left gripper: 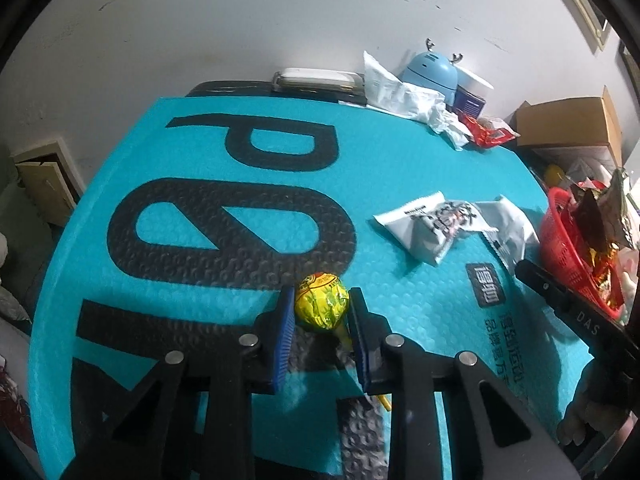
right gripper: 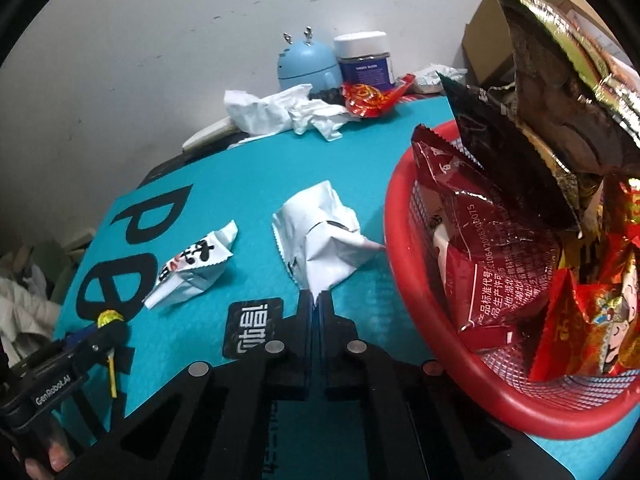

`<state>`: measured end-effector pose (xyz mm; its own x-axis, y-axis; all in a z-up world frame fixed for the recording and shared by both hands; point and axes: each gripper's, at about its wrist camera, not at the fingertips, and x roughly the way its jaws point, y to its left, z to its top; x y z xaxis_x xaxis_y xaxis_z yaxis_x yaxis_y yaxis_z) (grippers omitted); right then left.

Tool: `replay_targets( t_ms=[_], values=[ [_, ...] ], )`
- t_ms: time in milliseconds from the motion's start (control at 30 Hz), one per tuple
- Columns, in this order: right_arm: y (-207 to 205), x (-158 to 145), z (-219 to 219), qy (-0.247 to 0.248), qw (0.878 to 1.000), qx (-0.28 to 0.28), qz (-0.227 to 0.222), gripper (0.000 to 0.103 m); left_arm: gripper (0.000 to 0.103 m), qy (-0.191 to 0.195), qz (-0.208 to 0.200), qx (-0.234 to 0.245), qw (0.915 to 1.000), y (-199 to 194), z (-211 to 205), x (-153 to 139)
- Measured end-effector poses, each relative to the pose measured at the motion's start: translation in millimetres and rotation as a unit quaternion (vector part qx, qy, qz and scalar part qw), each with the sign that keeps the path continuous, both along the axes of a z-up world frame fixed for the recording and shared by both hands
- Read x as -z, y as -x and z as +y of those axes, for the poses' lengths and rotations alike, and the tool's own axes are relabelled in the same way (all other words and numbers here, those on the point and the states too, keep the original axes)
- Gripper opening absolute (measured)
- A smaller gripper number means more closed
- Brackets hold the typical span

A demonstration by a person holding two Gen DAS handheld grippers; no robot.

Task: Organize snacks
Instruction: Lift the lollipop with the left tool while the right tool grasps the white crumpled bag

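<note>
Both hands are committed at once, I judge so two snacks travel together. My left gripper [left gripper: 322, 306] has its blue pads clamped on the head of the yellow lollipop [left gripper: 322, 306]; its stick trails back under the jaws, flat on the teal mat [left gripper: 420, 300], near the mat's near edge. Gripping the round head rather than the thin stick looks the surer hold.

My right gripper [right gripper: 317, 300] is closed narrow, pinching the near corner of the white wrapper [right gripper: 320, 236], which lies just beside the red basket [right gripper: 404, 280] at the mat's right edge. The second white packet [right gripper: 192, 272] lies loose mid-mat. The basket is already heaped, so drops need room.
</note>
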<state>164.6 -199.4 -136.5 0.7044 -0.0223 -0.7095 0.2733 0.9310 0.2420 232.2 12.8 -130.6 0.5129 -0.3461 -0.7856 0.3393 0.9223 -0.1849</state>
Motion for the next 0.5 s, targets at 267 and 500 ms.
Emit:
replay_targets(
  t_ms=[267, 500],
  values=[
    [18.2, -10.5, 6.9, -0.004, 1.0, -0.025, -0.003, 0.001, 0.025, 0.01, 0.014, 0.015, 0.9997, 26.2, -0.6, -4.6],
    [36.4, -12.1, 7.0, -0.033, 0.998, -0.046, 0.009, 0.001, 0.025, 0.014, 0.015, 0.023, 0.9995, 54.9, 1.3, -10.5]
  ],
)
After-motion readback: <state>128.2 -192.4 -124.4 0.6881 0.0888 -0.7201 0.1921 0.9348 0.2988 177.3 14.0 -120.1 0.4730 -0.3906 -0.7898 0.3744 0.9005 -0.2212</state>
